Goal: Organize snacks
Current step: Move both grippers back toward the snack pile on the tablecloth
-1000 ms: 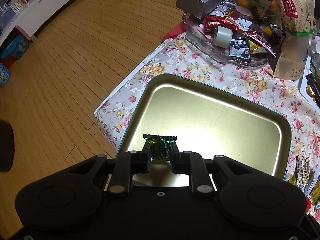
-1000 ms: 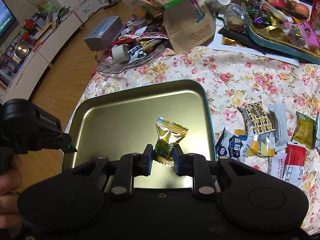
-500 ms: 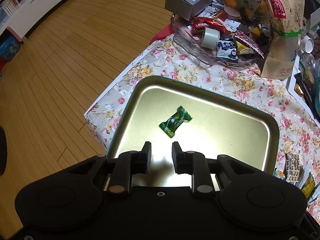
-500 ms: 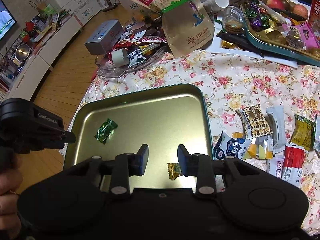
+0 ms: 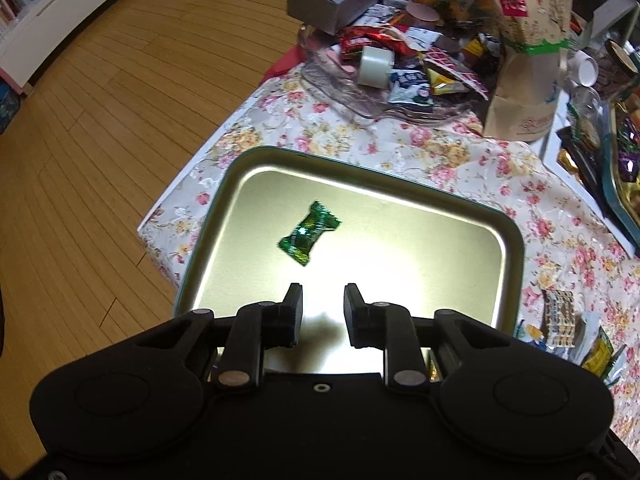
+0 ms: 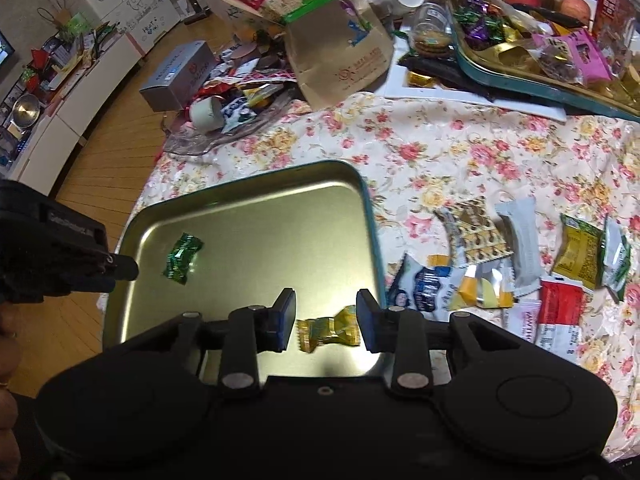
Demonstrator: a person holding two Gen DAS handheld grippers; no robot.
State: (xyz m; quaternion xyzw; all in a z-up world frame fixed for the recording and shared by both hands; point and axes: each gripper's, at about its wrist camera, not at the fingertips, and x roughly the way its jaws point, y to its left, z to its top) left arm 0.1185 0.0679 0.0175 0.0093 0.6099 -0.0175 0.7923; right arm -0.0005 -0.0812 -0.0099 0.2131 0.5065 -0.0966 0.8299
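Green candy [image 5: 309, 233], slightly blurred, lies in tray [image 5: 516, 248] beyond parted hand-held gripper [image 5: 322, 314].

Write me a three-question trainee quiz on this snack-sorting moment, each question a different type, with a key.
1. True or false: the left gripper is shut on the green candy.
2. Multiple choice: where does the gold candy lie?
A. on the floral tablecloth
B. in the metal tray, between the open fingers of the right gripper
C. in the clear dish
3. Fill in: the loose snack packets lie on the tablecloth to the ____ of the tray in the right wrist view.

Key: 1 false; 2 B; 3 right
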